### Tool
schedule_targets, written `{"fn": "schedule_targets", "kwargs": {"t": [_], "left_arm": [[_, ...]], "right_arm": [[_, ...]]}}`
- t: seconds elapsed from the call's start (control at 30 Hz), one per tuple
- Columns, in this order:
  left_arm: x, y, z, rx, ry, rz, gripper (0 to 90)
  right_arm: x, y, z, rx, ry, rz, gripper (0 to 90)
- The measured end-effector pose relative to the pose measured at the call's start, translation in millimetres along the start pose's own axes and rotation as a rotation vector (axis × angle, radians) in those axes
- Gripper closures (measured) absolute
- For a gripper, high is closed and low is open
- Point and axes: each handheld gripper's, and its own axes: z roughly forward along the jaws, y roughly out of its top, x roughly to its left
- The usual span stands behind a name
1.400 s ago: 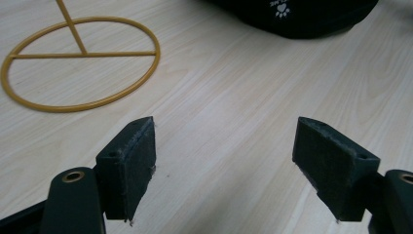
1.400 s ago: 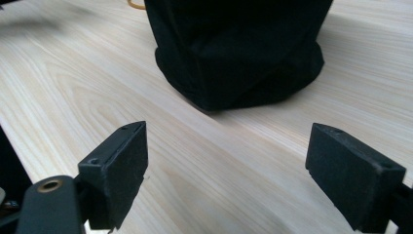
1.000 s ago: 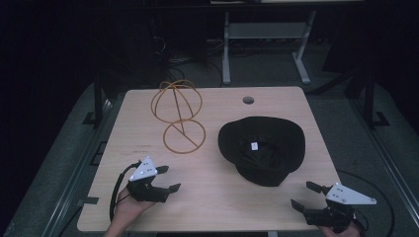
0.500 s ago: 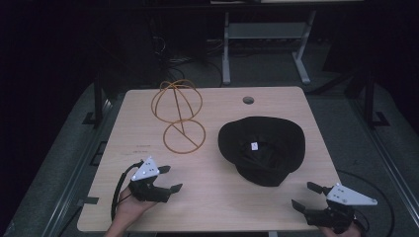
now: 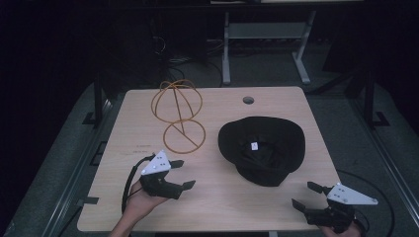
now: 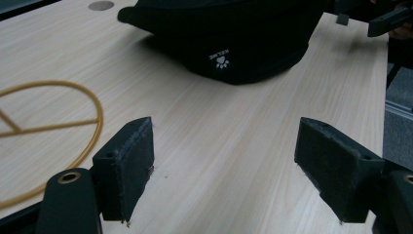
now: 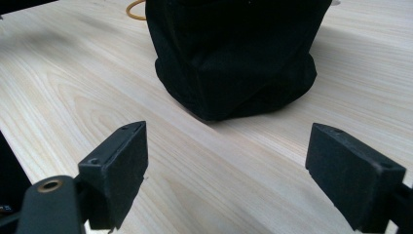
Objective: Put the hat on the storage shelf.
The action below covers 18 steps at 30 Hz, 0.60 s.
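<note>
Hat, black, bucket type, lies crown-down and opening-up on the right half of the table, a small white label visible inside it. Wire hat stand, brass-coloured, stands on the far left part of the table: round base ring flat on the wood, globe-shaped cage above it on a short stem. Hat and stand sit near each other but not touching.

Left gripper: held low over the near left of the table, jaws wide apart, nothing between them. In the left gripper view the pads frame bare wood, with the hat ahead and slightly right and the base ring of the stand at the left edge.

Right gripper: at the near right edge, jaws likewise spread, empty. Right gripper view looks straight at the hat from its near side, with a clear strip of table in between.

Key relation: hat lies forward and left of the right gripper, forward and right of the left one. Judged about equally near, the right one perhaps marginally nearer to the brim. Stand lies far-left of the hat, so any carry to it runs leftward and away from the person.
</note>
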Motion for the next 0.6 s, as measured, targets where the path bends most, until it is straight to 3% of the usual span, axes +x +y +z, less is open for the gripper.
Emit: {"fn": "schedule_targets", "kwargs": {"t": [0.6], "left_arm": [[-13.7, 57.8, 28.2, 0.030, -0.062, 0.116, 22.1]], "right_arm": [[-1.4, -0.8, -1.5, -0.002, 0.015, 0.013, 15.2]]}}
